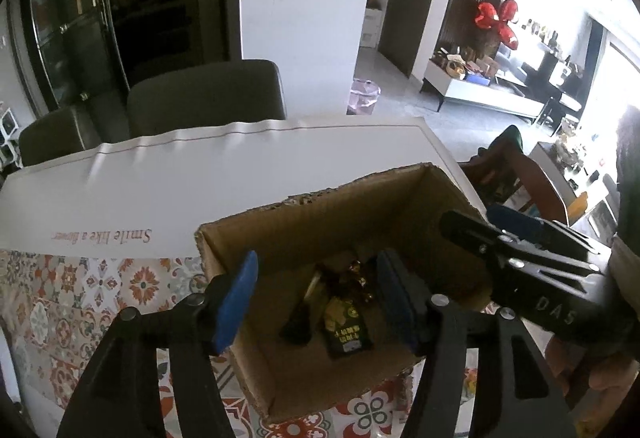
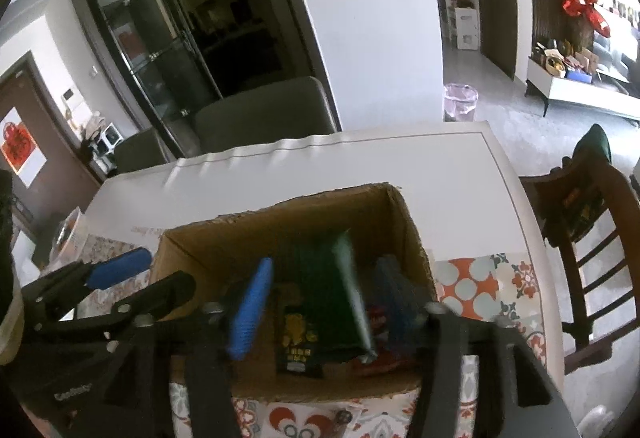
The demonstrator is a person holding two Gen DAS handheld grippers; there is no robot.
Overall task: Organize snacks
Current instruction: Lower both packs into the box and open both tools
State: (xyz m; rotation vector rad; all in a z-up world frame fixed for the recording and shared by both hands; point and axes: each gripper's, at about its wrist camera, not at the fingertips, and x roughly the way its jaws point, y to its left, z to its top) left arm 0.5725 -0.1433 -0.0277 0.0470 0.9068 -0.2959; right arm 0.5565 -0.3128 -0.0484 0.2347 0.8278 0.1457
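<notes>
Left wrist view: I see the cardboard box (image 1: 404, 198) sitting on the surface (image 1: 240, 166), on a cloth with flower tiles (image 1: 80, 290). At the bottom of the box lie a few snacks: a dark green packet (image 1: 347, 334), a black packet (image 1: 297, 322) and some shiny brown candies (image 1: 358, 278). My left gripper (image 1: 318, 302) hangs over the box with its blue pads apart, and nothing is between them. My right gripper (image 1: 516, 234) reaches in from the right side, above the box rim.

In the right wrist view, my right gripper (image 2: 320, 302) is open too. A blurry green packet (image 2: 332, 298) shows between its pads, over the box (image 2: 224, 242), but the pads do not press on it. A wooden chair (image 2: 584, 238) stands beside the surface.
</notes>
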